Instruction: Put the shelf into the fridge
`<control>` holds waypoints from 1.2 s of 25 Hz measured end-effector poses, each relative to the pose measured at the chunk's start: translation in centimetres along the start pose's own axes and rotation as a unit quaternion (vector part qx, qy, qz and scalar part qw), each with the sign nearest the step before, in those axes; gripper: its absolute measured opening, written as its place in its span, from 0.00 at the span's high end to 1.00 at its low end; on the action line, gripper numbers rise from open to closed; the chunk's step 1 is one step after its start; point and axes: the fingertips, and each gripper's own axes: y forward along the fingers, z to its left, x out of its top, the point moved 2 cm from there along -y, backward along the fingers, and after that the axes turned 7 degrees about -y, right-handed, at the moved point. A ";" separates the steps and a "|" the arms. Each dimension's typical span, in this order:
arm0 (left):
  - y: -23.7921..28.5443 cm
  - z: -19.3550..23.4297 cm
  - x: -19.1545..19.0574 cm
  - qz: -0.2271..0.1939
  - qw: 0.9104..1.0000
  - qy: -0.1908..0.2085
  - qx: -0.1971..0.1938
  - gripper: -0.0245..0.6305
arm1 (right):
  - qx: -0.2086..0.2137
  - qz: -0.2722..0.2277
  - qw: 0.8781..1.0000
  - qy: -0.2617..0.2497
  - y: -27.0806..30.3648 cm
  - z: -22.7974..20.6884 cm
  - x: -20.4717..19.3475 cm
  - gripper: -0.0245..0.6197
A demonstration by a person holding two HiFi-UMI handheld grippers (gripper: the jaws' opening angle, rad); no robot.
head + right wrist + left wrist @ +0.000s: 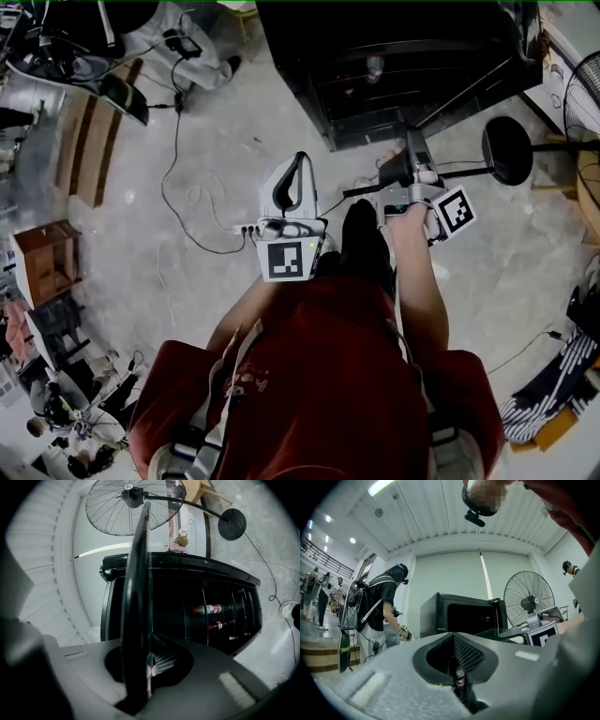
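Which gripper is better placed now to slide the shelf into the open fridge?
Right. The right gripper is shut on the shelf, which points at the open fridge ahead. The left gripper holds nothing.

Shelf [137, 620] edge-on, face unseen, fridge [187, 597] interior mostly too dark

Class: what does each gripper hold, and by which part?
The right gripper clamps the shelf at its near edge; the left gripper holds nothing.
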 end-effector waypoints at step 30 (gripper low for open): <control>8.0 -1.9 -6.5 0.096 0.995 -0.027 0.013 0.95 | 0.025 -0.001 1.000 0.014 13.5 -3.4 2.5 0.95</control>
